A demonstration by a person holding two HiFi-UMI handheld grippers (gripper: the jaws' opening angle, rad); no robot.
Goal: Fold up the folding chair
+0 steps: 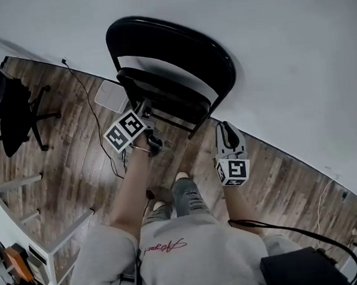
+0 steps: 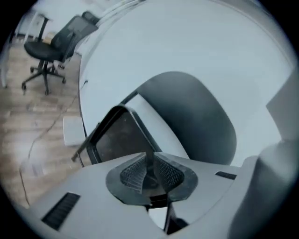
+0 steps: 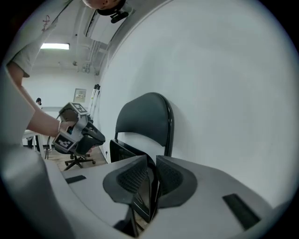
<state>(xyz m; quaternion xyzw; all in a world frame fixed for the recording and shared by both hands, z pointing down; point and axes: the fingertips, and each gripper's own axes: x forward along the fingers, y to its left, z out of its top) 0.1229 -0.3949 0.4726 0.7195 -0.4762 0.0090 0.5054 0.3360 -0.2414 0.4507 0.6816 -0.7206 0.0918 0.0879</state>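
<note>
The left tool [image 2: 150, 163] is released. Its own view shows the ribbed pads a narrow slit apart with nothing pressed between them. Beyond them the folding chair [image 2: 187, 116] stands against the white wall [image 2: 196, 42], its seat tipped up close to the frame below the rounded backrest. Only this view shows the flat face of the seat clearly.

The right tool [image 3: 152, 161] is also unclenched, its pads a little apart. The dark edge of the chair's seat shows through the gap, but whether it sits between the pads or just behind them cannot be told. This view alone shows the left tool from outside, held in a hand [image 3: 63, 126] to the left of the chair. It also takes in a ceiling light [image 3: 54, 46] far above.

The head view looks down on both tools at once. The left one is close to the chair's front, the right one just beside the chair's right side. It alone shows the person's shoes [image 1: 181, 178] on the wooden floor [image 1: 75, 159] in front of the chair. A white pad [image 1: 110, 95] and a thin cable [image 1: 93, 115] lie left of the chair. An office chair [image 1: 7, 109] stands well apart on the same side.
</note>
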